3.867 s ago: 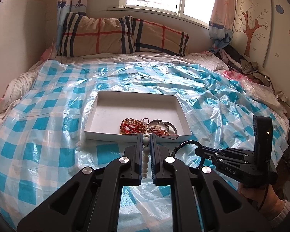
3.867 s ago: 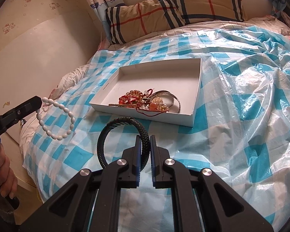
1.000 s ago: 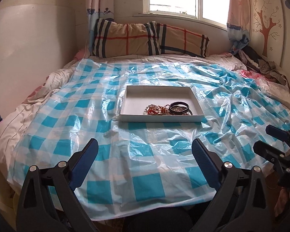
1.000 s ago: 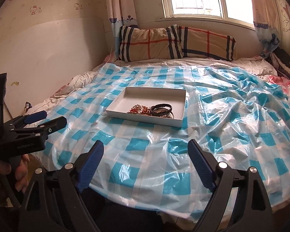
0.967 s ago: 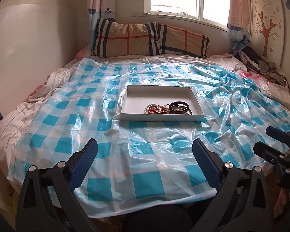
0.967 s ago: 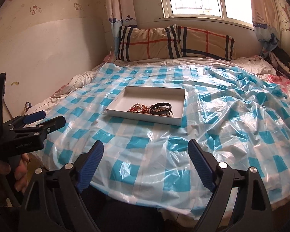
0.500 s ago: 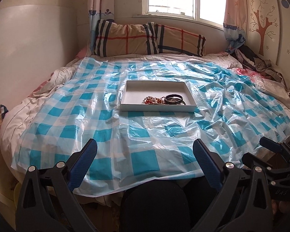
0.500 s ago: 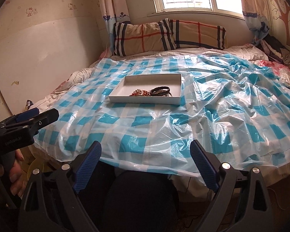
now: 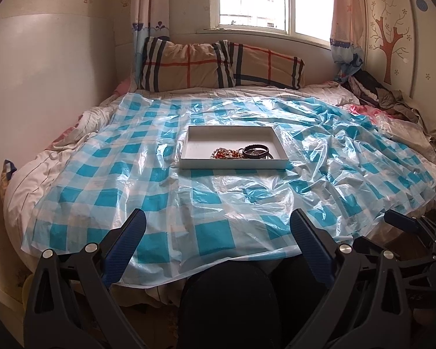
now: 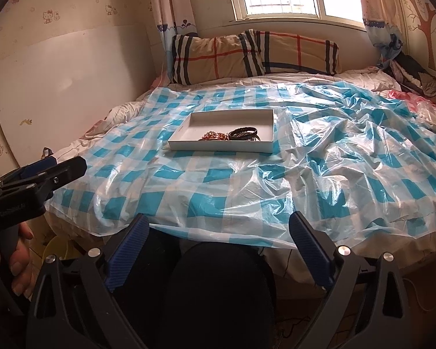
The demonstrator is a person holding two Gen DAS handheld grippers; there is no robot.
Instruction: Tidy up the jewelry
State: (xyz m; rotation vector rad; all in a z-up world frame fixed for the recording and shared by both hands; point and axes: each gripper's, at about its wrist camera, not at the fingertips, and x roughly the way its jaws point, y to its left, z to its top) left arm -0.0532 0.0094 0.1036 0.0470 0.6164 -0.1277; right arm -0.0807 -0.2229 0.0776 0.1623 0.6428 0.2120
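White shallow cardboard tray [image 9: 232,164] sits mid-bed on the blue-and-white checked plastic sheet [image 9: 212,232], at 12 o'clock from both cameras. All jewelry visible is already inside it: red-and-pearl bead cluster [image 9: 225,153] at the near edge, black braided bracelet [image 9: 255,149] just beside it at 3 o'clock. Nothing loose shows on the sheet.

Left gripper [image 9: 218,245]: fingers spread wide, nothing between them. Right gripper [image 10: 218,247]: same, its fingers have just been opening and there is nothing between them. Both hang off the foot of the bed, well apart from the tray.

My read: placing step is done, task looks finished or near it. If anything is left, the next move calls for a long reach toward 12 o'clock into the tray to separate the tangled beads from the bracelet, a fine pinch on small pieces. Tangle detail is too small to judge here.
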